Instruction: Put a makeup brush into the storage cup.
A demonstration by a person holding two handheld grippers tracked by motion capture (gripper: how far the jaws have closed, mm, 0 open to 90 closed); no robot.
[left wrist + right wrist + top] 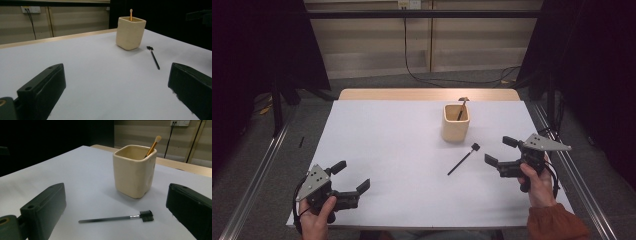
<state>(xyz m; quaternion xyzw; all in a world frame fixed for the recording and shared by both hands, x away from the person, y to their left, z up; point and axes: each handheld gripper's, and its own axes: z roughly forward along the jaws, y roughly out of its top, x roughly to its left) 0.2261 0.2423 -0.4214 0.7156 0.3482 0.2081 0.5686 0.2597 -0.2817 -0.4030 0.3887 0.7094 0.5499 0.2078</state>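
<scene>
My left gripper point(353, 180) waits at the near edge of the table point(387, 150), jaws apart and empty. My right gripper point(497, 151) is also wide apart and faces the black comb brush point(117, 218) lying flat just before the cream cup point(133, 171). I judge I am approaching; next I must lower and close on its thin handle. The brush point(153, 145) in the cup is mostly hidden.

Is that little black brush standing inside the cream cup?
No, the black brush lies flat on the white table in front of the cream cup; a tan-handled brush stands in the cup.
</scene>
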